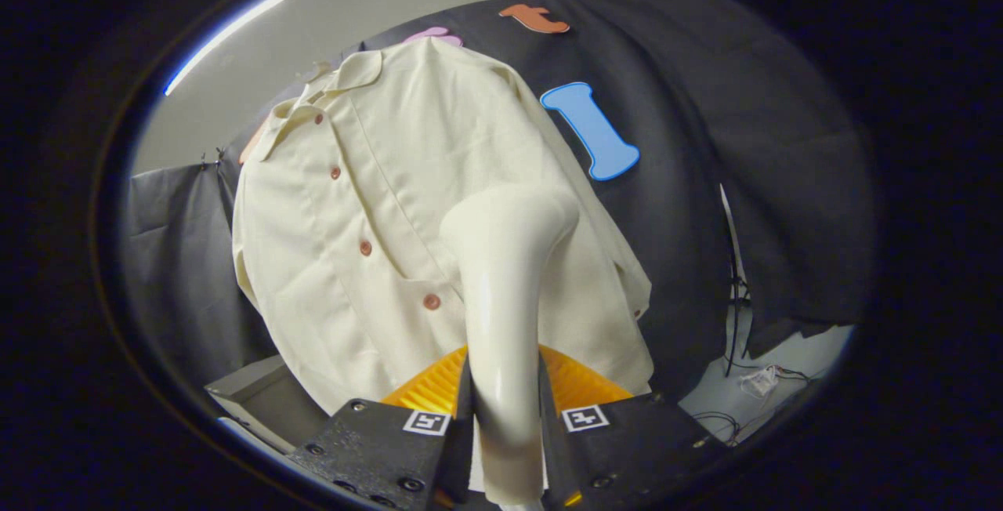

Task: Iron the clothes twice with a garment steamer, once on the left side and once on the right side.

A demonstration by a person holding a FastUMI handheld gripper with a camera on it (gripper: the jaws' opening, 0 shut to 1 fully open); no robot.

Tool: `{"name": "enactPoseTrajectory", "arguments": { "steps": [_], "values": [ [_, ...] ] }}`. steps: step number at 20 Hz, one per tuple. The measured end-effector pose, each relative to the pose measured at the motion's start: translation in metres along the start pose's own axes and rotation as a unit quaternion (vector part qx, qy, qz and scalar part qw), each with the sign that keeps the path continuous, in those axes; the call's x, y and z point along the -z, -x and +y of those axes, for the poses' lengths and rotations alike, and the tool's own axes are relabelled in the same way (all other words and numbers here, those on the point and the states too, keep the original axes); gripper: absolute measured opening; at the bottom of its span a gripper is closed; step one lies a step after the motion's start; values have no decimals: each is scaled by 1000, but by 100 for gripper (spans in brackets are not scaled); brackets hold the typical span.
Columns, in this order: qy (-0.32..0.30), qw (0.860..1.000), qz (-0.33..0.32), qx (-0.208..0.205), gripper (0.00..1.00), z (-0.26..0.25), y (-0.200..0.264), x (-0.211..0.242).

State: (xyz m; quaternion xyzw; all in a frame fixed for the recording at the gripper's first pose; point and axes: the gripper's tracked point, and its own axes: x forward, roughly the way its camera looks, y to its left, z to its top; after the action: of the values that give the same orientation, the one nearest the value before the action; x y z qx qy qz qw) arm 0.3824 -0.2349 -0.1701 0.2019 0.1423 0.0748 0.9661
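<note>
The hand-held gripper [505, 417] clenches the garment steamer [505, 276] by its handle, both fingers pressing it. The steamer's head rests against the shirt [353, 221], hiding the contact; the shirt's hem disappears behind the gripper.

Gripper view: low, facing up, close to shirt [376, 205].

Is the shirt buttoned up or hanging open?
Buttoned: the shirt has its front placket closed, buttons down it. The gripper is shut on the steamer, whose head sits ahead of the fingers.
</note>
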Motion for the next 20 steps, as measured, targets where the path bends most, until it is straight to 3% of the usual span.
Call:
{"name": "enactPoseTrajectory", "arguments": {
  "steps": [20],
  "values": [
    [-26,996,80,19,38,-79,29,135]
  ]
}}
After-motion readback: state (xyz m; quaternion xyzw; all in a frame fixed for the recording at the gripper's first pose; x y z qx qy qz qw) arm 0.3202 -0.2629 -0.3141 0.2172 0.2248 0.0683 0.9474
